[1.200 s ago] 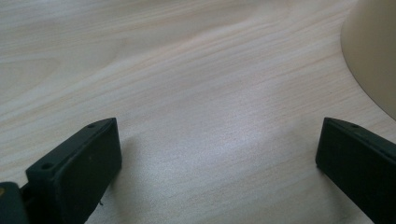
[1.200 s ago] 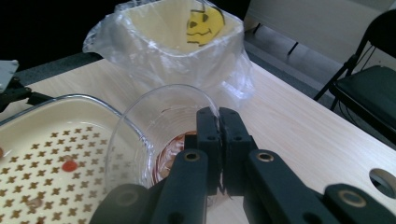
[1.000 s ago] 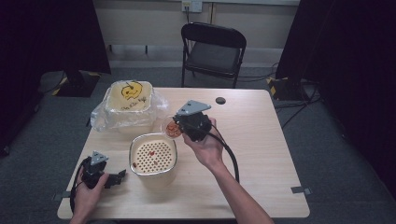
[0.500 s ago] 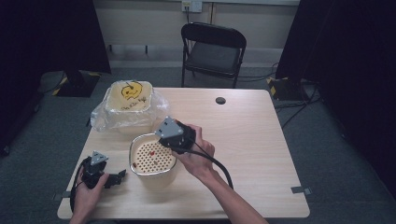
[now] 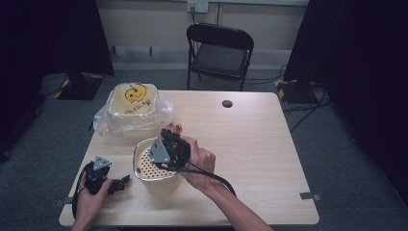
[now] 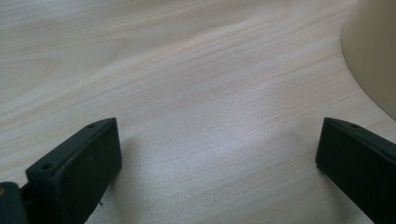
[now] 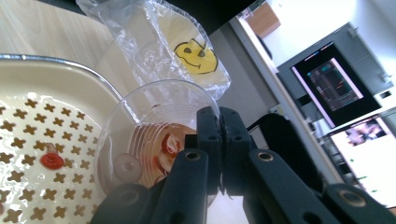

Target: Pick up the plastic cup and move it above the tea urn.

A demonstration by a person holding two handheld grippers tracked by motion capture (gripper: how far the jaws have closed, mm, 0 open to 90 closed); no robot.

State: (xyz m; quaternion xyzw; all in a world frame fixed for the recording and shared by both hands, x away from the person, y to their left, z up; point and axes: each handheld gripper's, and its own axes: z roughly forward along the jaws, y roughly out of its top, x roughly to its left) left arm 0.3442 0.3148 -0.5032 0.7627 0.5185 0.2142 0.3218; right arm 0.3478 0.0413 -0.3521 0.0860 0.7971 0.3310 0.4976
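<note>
My right gripper (image 7: 217,126) is shut on the rim of a clear plastic cup (image 7: 149,135). The cup is tipped with its mouth toward the camera and holds red and pale pieces. It hangs at the far right edge of a cream strainer basket (image 5: 144,175) with a perforated insert (image 7: 28,135). One red piece (image 7: 51,161) lies on the insert. In the high view the right gripper (image 5: 169,134) sits over the basket, the cup (image 5: 176,128) at its tip. My left gripper (image 5: 122,183) rests on the table at the front left, open and holding nothing, its jaws (image 6: 219,135) wide apart.
A cream container with a smiley face (image 5: 132,98), wrapped in a clear plastic bag (image 7: 140,42), stands behind the basket. A black round cap (image 5: 227,103) is set in the wooden table (image 5: 260,154) near its far edge. A folding chair (image 5: 219,53) stands beyond the table.
My right gripper has carried the cup left and toward the person, from beside the basket to over it, tipping it. The left gripper has stayed put.
</note>
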